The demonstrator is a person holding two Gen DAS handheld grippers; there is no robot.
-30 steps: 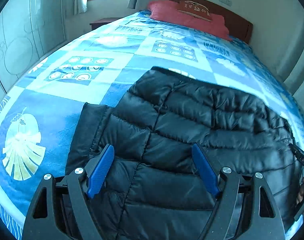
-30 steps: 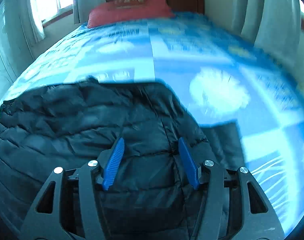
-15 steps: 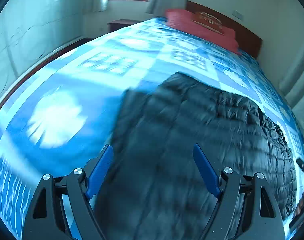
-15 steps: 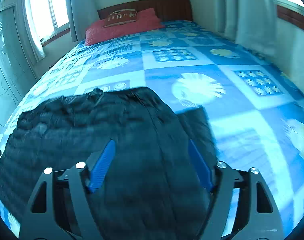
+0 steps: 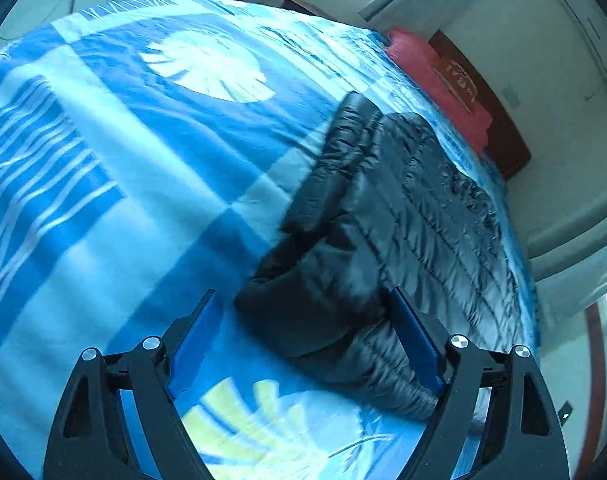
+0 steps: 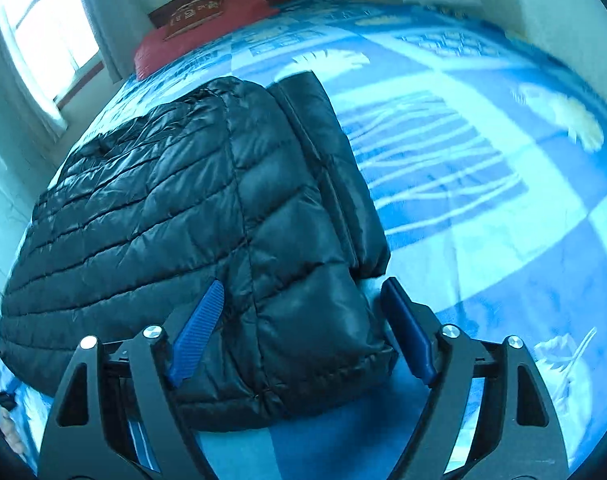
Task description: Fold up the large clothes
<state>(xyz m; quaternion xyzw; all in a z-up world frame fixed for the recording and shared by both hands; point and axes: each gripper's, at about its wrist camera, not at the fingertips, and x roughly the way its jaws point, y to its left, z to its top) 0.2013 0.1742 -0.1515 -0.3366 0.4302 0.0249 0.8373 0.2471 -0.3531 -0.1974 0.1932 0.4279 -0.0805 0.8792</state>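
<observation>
A black quilted puffer jacket point(image 5: 403, 224) lies flat on the blue patterned bedspread point(image 5: 123, 184). In the left wrist view its near left corner, a folded sleeve end point(image 5: 303, 304), sits between the blue pads of my left gripper point(image 5: 303, 320), which is open and holds nothing. In the right wrist view the jacket point(image 6: 163, 208) fills the left half, with a sleeve point(image 6: 327, 152) folded along its right edge. My right gripper point(image 6: 303, 312) is open, its pads on either side of the jacket's near right corner point(image 6: 319, 344).
A red pillow point(image 5: 439, 84) and a dark wooden headboard point(image 5: 499, 124) are at the far end of the bed. A window with curtains point(image 6: 43, 48) is on the left wall in the right wrist view. The bedspread point(image 6: 483, 184) stretches to the right of the jacket.
Both grippers have swung outward and down to the jacket's near corners, the left to the left corner, the right to the right corner. Both stay open.
</observation>
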